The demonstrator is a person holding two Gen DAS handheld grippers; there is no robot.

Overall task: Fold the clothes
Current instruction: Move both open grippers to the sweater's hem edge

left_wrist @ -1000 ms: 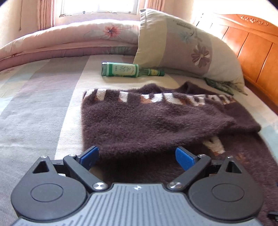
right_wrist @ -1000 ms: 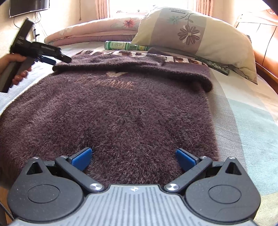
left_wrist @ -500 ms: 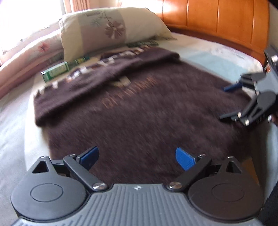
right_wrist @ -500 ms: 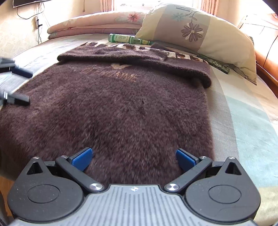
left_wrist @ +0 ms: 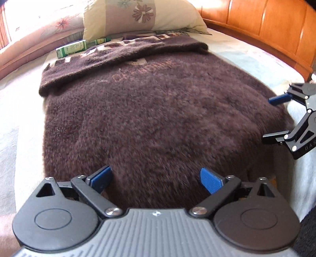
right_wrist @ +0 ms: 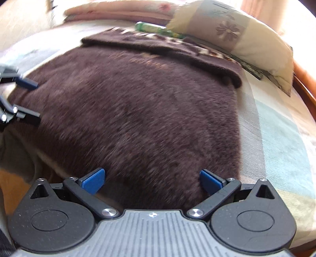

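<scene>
A fuzzy dark-brown sweater (left_wrist: 154,110) lies spread on the bed, its far part folded over into a band with pale patterned blocks (left_wrist: 110,51). My left gripper (left_wrist: 156,179) hovers open over the sweater's near edge, nothing between its blue pads. My right gripper (right_wrist: 152,180) is open too, above the near edge on the other side, empty. Each gripper shows in the other's view: the right gripper (left_wrist: 276,118) at the sweater's right border, the left gripper (right_wrist: 29,98) at its left border. The sweater (right_wrist: 138,110) fills most of the right wrist view.
A flowered pillow (left_wrist: 138,17) leans at the head of the bed, a green bottle (left_wrist: 73,48) lying beside it. A rolled pink quilt (right_wrist: 118,11) lies along the back. An orange wooden headboard (left_wrist: 266,25) bounds the right side. Striped sheet (right_wrist: 276,128) surrounds the sweater.
My left gripper has swung from the folded band back to the sweater's near edge. My right gripper has dropped closer to the near edge and tilted. Both have stayed open.
</scene>
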